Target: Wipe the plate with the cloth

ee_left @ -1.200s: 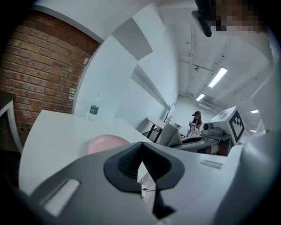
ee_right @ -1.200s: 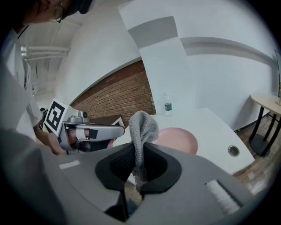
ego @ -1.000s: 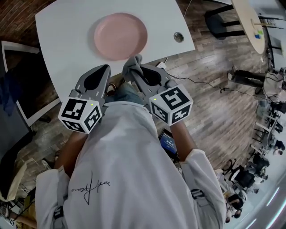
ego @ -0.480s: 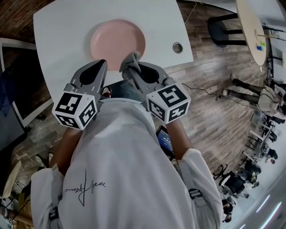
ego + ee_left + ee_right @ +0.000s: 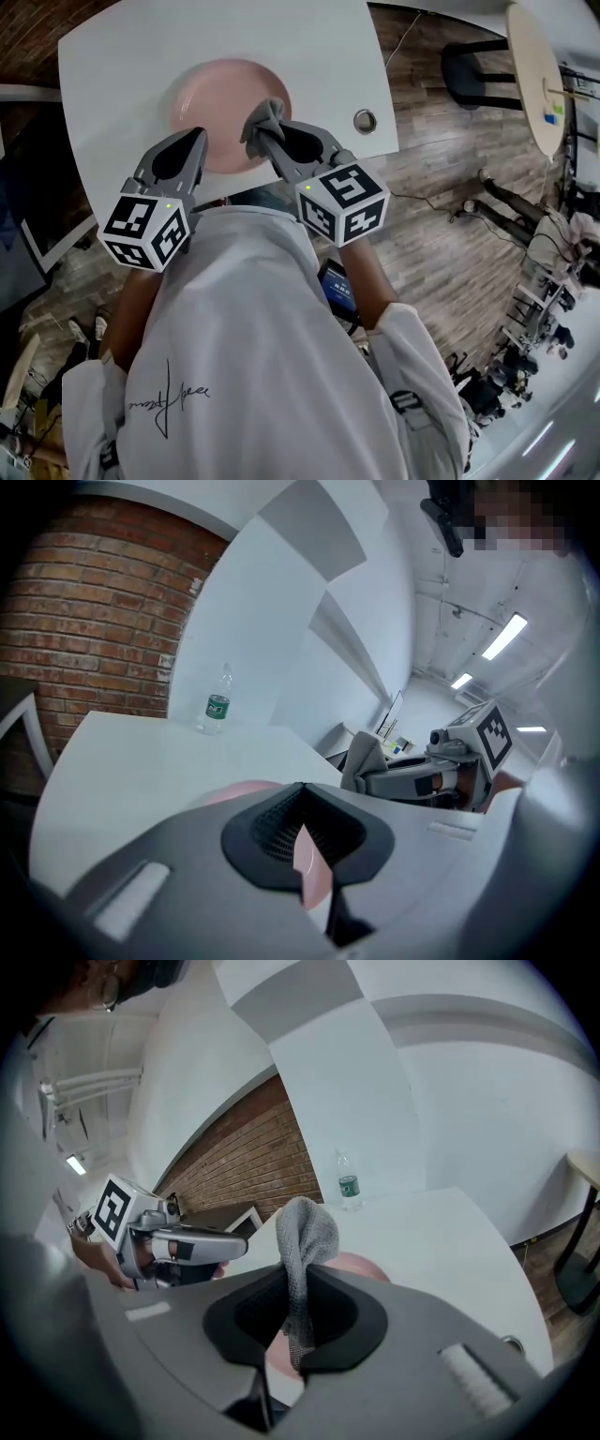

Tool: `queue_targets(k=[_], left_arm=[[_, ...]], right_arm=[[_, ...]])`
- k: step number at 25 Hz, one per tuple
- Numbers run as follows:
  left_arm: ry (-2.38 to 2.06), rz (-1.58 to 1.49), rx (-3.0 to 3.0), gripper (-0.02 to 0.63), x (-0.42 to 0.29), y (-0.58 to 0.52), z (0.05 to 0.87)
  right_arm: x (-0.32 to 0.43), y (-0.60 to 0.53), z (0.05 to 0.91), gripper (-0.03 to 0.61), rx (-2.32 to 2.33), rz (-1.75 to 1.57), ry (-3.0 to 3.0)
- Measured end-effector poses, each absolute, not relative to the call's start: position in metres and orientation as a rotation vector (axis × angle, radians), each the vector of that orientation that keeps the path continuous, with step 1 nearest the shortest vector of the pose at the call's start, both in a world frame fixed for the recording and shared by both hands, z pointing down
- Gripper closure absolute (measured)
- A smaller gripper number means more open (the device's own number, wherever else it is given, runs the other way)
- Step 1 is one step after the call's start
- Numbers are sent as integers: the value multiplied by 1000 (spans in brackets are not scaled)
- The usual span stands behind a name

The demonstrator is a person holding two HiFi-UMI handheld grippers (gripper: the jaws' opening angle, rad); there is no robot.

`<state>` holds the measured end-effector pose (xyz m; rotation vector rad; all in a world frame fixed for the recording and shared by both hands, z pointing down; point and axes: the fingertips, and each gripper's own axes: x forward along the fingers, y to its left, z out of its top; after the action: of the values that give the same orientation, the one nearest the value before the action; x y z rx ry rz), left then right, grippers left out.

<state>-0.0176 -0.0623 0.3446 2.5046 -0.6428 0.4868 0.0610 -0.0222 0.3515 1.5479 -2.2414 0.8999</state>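
Bottle [image 5: 217,708] beyond plate [image 5: 211,89]; right hand-held gripper [image 5: 262,134] clamps cloth [image 5: 263,114]; left hand-held gripper [image 5: 198,136] closed.

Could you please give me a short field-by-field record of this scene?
plate: pink, bare, on the white table
cloth: grey, clamped in right gripper, over plate's near rim; contact unclear
left gripper: shut, empty, at plate's near edge
bottle: upright, at table's far edge

Covered and unreadable parts
Plate [image 5: 220,94]: near rim hidden under left gripper [image 5: 195,139] and cloth [image 5: 262,117]. Bottle [image 5: 217,705]: label print too small to read.
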Motion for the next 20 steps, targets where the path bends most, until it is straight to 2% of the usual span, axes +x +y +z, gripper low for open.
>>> queue_targets(k=[9,20], left_arm=[[-785,515,2428,600,-5,-91,359],[-1101,549,2253,601,-48,-120,395]], right_arm=[[76,-58,372,540,1368,914,-2318],[73,-77,421,553,1180,884,-2275]])
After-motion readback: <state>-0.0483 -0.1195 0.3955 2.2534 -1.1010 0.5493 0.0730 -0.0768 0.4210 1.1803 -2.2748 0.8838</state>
